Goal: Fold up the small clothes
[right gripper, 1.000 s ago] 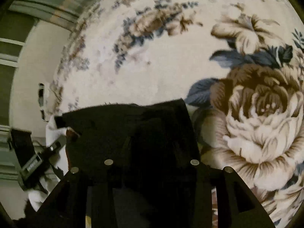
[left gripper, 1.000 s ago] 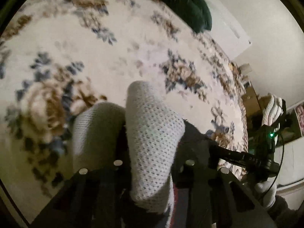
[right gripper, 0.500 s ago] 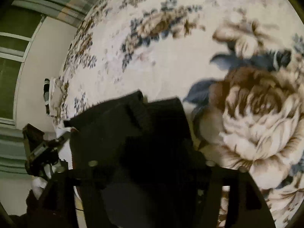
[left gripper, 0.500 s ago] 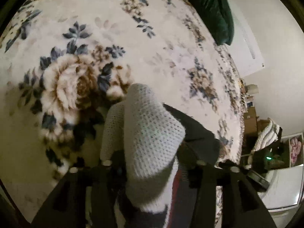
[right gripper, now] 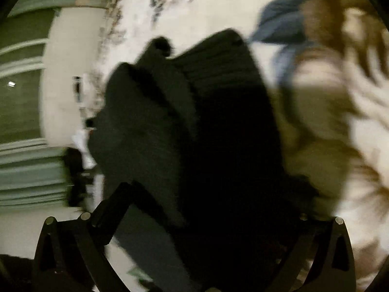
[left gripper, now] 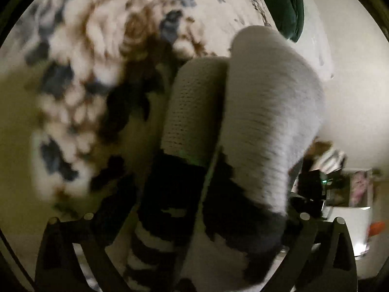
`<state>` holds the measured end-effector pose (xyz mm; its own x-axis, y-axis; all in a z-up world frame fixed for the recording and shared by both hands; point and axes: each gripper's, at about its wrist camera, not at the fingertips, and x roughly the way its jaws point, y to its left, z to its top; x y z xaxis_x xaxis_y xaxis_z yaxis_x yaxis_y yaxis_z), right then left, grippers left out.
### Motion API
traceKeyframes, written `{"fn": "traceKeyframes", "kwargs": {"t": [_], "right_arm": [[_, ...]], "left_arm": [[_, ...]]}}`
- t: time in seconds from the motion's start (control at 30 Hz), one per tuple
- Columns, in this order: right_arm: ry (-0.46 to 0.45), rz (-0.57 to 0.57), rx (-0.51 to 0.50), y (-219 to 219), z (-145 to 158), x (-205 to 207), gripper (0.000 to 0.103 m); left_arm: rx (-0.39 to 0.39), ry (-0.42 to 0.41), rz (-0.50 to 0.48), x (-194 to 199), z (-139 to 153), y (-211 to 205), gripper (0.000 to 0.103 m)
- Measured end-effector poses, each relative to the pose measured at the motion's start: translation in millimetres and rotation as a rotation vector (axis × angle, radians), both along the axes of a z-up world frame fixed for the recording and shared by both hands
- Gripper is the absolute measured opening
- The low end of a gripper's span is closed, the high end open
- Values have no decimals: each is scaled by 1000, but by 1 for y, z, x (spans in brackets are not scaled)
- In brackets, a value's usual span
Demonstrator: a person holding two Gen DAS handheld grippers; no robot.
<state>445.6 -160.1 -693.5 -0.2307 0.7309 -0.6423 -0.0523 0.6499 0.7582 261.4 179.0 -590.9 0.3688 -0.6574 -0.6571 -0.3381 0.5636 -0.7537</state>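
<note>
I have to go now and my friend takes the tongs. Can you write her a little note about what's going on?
Left tongs: wide open, just been opening. The grey toes of the socks lie between the fingers, not gripped.
Right tongs: wide open too, just been opening. The black cuff end sits between the fingers.
Where: the socks are over the flowery bedspread; whether they rest on it is too blurry to tell.
Done: socks folded double and let go.
Left: check that the fold holds, then look for more small clothes.
</note>
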Motion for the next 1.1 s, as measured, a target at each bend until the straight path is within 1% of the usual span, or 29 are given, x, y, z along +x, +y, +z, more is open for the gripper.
{"fn": "traceKeyframes", "kwargs": {"t": [0.03,0.07,0.17,0.3,0.33,0.4,0.43,0.47,0.5,0.57,0.6,0.67,0.77,0.9,1.0,1.03,1.1], "right_arm": [[19,3,36,3,-2,1,103],[28,8,42,5,-5,2,103],[65,5,27,10,-18,7,103],[43,-33,52,10,-15,4,103],[24,-41,45,10,-13,1,100],[-10,-37,16,14,-9,-6,67],[-19,-49,6,13,-7,-10,64],[-22,-65,9,12,-6,-13,56],[-26,-77,7,10,-5,-13,50],[-37,-110,-10,6,1,-17,44],[-44,-127,-16,5,5,-20,41],[-56,-152,-29,5,14,-24,39],[-83,-175,-49,-1,29,-32,36],[-112,-237,-40,-19,53,-33,35],[-148,-312,-18,-49,78,-23,35],[-164,-347,-10,-60,89,-16,35],[-189,-397,-8,-80,105,-1,34]], "left_arm": [[-29,-6,-8,1,-5,0,103],[-47,-5,-13,2,-8,1,103],[-94,2,-26,6,-14,3,103],[-104,-4,-50,13,-15,-2,103],[-103,-13,-60,15,-14,-3,103],[-96,-53,-76,18,-10,-7,102],[-95,-72,-79,19,-9,-7,93],[-100,-108,-83,20,-5,-8,78],[-97,-125,-86,22,0,-10,74],[-80,-140,-105,25,11,-16,64],[-67,-146,-118,26,18,-18,62],[-49,-157,-142,27,30,-24,58],[-28,-170,-183,34,51,-32,56],[-3,-204,-257,58,75,-39,56],[5,-243,-321,90,98,-54,56],[9,-261,-350,108,109,-65,56],[7,-278,-383,139,121,-82,56]]}}
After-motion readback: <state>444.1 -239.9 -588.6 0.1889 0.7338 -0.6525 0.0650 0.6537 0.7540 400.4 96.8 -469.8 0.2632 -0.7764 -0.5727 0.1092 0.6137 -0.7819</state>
